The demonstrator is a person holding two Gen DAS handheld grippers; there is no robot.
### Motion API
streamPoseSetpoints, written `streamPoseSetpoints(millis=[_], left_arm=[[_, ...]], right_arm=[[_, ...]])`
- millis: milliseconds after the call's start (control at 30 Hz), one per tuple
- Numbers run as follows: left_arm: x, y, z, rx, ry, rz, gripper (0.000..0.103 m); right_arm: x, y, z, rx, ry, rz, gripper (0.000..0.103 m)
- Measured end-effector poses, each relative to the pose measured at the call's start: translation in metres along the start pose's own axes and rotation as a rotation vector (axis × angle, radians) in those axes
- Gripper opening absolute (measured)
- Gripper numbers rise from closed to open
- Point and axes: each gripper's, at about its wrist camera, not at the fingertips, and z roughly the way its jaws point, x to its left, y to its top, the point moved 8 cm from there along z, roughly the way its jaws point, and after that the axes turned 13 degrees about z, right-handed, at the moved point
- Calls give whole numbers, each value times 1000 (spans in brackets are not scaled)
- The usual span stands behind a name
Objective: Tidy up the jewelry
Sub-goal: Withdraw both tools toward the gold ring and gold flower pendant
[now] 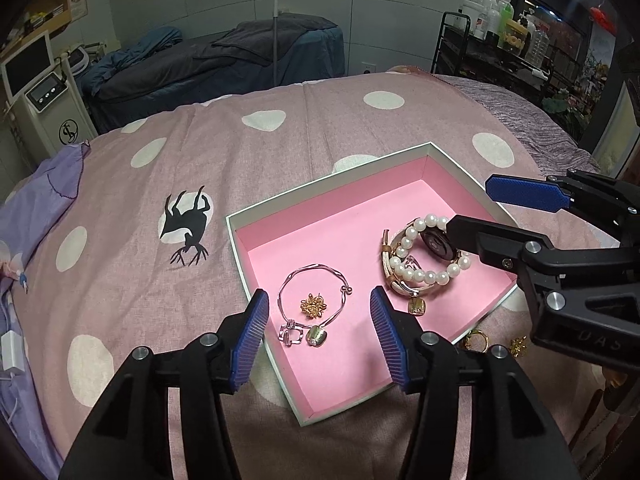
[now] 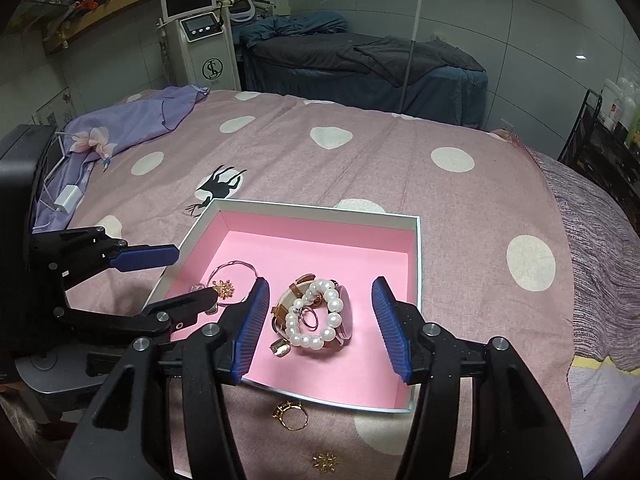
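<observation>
A white box with a pink lining (image 1: 272, 216) (image 2: 312, 210) lies on the spotted pink bedspread. Inside it are a silver bangle (image 1: 308, 270) with charms, a gold flower earring (image 1: 314, 306) and a pile made of a pearl bracelet (image 2: 316, 342), a watch (image 1: 436, 242) and a thin ring (image 2: 310, 318). My left gripper (image 1: 318, 294) (image 2: 194, 274) hovers open over the bangle and earring. My right gripper (image 2: 321, 282) (image 1: 472, 208) hovers open over the pearl pile. Neither grips anything. A gold ring (image 2: 290, 414) and a second flower earring (image 2: 325, 462) lie on the bedspread in front of the box.
A lilac cloth (image 2: 132, 124) and a white charger (image 2: 68, 200) lie at the bed's left side. Beyond the bed stand a dark treatment couch (image 2: 360, 64), a white machine with a screen (image 2: 200, 40) and a black shelf of bottles (image 1: 500, 20).
</observation>
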Motion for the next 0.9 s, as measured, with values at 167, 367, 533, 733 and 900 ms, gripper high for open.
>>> streamPoseSetpoints(millis=[167, 367, 533, 733, 900], left_arm=[[3, -2, -12, -21, 19, -18, 81], [0, -11, -32, -48, -7, -58, 87], [-13, -22, -42, -53, -30, -61, 88], [-41, -32, -45, -46, -72, -35, 88], [-63, -44, -40, -24, -92, -12, 88]], right_arm=[[-3, -3, -7, -1, -5, 32, 54], [-9, -12, -26, -13, 5, 73, 54], [-19, -31, -42, -9, 2, 96, 54], [-37, -58, -49, 26, -3, 156, 54], [-51, -82, -50, 57, -21, 183, 54]])
